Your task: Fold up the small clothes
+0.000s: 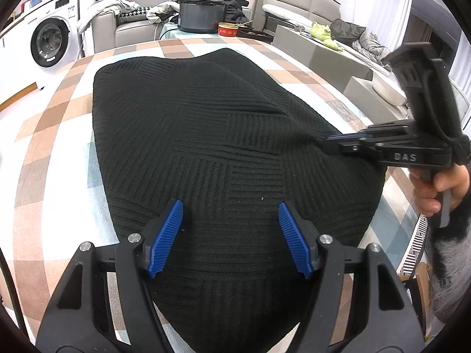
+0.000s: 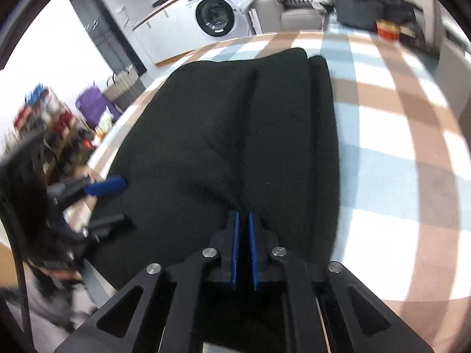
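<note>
A black ribbed knit garment (image 1: pixel 206 135) lies spread over the checked tablecloth (image 1: pixel 44 153), with one layer folded across its far part. My left gripper (image 1: pixel 230 204) hovers open above the garment's near end, and nothing sits between its blue pads (image 1: pixel 173 235). My right gripper (image 2: pixel 243 214) has its pads closed on a pinch of the garment (image 2: pixel 265 135) near its right edge, and the cloth draws into a ridge toward the tips. The left wrist view shows this right gripper (image 1: pixel 329 141) coming in from the right, held by a hand (image 1: pixel 435 188). The left gripper (image 2: pixel 117 203) appears blurred at the left of the right wrist view.
A dark grey appliance (image 1: pixel 203 14) and a red bowl (image 1: pixel 228 29) stand past the table's far edge. A washing machine (image 1: pixel 51 44) is at the back left and sofas (image 1: pixel 294 3) with heaped clothes line the back. A chair (image 1: pixel 418 253) stands by the table's right side.
</note>
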`<state>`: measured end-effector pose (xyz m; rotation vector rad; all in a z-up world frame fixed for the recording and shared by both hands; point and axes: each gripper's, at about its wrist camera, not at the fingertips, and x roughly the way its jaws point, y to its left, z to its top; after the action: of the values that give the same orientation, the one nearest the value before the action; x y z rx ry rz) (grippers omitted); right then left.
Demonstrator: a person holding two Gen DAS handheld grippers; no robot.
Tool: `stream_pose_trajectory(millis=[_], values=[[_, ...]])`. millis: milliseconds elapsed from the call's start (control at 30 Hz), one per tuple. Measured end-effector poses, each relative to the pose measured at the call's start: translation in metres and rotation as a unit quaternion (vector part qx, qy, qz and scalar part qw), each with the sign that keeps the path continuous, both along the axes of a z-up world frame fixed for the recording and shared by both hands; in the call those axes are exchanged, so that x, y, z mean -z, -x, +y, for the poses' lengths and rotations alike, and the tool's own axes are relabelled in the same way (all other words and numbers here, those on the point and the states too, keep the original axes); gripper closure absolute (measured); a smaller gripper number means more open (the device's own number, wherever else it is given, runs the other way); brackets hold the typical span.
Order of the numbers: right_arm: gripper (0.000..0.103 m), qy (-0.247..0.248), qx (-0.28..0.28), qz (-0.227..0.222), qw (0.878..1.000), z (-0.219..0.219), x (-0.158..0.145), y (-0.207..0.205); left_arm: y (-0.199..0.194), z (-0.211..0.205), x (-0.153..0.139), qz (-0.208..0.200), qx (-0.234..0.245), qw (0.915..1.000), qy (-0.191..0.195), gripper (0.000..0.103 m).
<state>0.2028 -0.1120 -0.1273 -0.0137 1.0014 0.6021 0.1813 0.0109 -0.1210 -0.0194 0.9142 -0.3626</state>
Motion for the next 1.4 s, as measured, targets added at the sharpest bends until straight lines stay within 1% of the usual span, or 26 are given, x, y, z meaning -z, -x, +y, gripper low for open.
stream_pose_trajectory(millis=[33,67,133,200,233,267,367,433,467,567,633,700,733,800,900,967,1000,1067,1100,1167,1233,1300,1400], values=[[0.095,0.013,0.003,-0.007,1.0,-0.001,-0.004,0.004,0.0,0.001,-0.001,0.002,-0.001,1.0,0.003,0.038],[0.092,0.011,0.007,-0.011,1.0,-0.004,-0.008,0.006,0.0,0.001,-0.001,0.003,-0.002,1.0,0.004,0.038],[0.09,-0.015,0.012,-0.006,1.0,-0.014,-0.016,0.012,0.001,0.003,-0.004,0.006,-0.008,0.9999,0.012,0.038],[0.084,-0.047,0.007,0.001,0.999,-0.023,-0.022,0.022,0.003,0.005,-0.009,0.007,-0.007,0.9995,0.031,0.038],[0.078,-0.058,-0.001,0.004,0.998,-0.028,-0.018,0.029,0.004,0.004,-0.011,0.007,-0.005,0.9992,0.04,0.038],[0.077,-0.059,-0.004,0.006,0.998,-0.027,-0.015,0.033,0.006,0.003,-0.013,0.006,0.001,0.9988,0.048,0.038],[0.077,-0.046,-0.008,0.003,0.999,-0.032,-0.002,0.049,0.012,-0.004,-0.015,0.001,0.011,0.9988,0.047,0.038],[0.077,-0.051,-0.016,-0.019,0.998,-0.037,0.002,0.061,0.015,-0.009,-0.015,0.003,0.02,0.9986,0.048,0.038],[0.077,-0.05,-0.019,-0.021,0.998,-0.039,0.004,0.064,0.017,-0.013,-0.014,0.005,0.028,0.9985,0.046,0.038],[0.076,-0.049,-0.016,-0.019,0.998,-0.041,0.0,0.065,0.022,-0.02,-0.011,0.004,0.037,0.9987,0.036,0.036],[0.076,-0.055,-0.009,-0.026,0.998,-0.043,-0.006,0.061,0.025,-0.022,-0.009,0.001,0.042,0.9986,0.031,0.035],[0.074,-0.057,0.001,-0.031,0.998,-0.046,-0.008,0.06,0.028,-0.022,-0.007,-0.001,0.047,0.9985,0.029,0.034],[0.072,-0.051,0.009,-0.026,0.998,-0.047,-0.005,0.056,0.027,-0.022,-0.005,0.001,0.049,0.9984,0.029,0.034],[0.072,-0.046,0.014,-0.003,0.999,-0.046,0.005,0.052,0.026,-0.019,-0.004,0.005,0.048,0.9984,0.031,0.033],[0.072,-0.053,0.023,-0.002,0.998,-0.042,0.009,0.058,0.024,-0.011,-0.005,0.009,0.04,0.9988,0.028,0.033],[0.072,-0.057,0.006,0.019,0.998,-0.039,0.008,0.064,0.021,-0.002,-0.007,0.011,0.028,0.9991,0.028,0.033],[0.072,-0.05,-0.005,0.022,0.998,-0.036,0.006,0.067,0.019,0.002,-0.008,0.011,0.022,0.9992,0.03,0.033],[0.071,-0.031,-0.012,0.008,0.999,-0.031,-0.004,0.071,0.017,0.009,-0.01,0.011,0.011,0.9991,0.038,0.033],[0.071,-0.036,-0.009,0.002,0.999,-0.031,-0.01,0.069,0.016,0.011,-0.011,0.012,0.009,0.9989,0.044,0.033],[0.065,-0.06,0.01,-0.027,0.998,-0.03,-0.027,0.059,0.014,0.01,-0.01,0.011,0.012,0.9988,0.047,0.033],[0.062,-0.067,0.031,-0.05,0.996,-0.022,-0.039,0.04,0.015,0.007,-0.006,0.014,0.017,0.999,0.038,0.033],[0.062,-0.081,0.036,-0.048,0.995,-0.004,-0.043,0.006,0.017,0.002,-0.003,0.006,0.018,0.9996,0.022,0.032],[0.062,-0.076,0.034,-0.027,0.996,0.026,-0.039,-0.047,0.018,-0.006,-0.001,0.0,0.024,0.9997,0.004,0.031]])
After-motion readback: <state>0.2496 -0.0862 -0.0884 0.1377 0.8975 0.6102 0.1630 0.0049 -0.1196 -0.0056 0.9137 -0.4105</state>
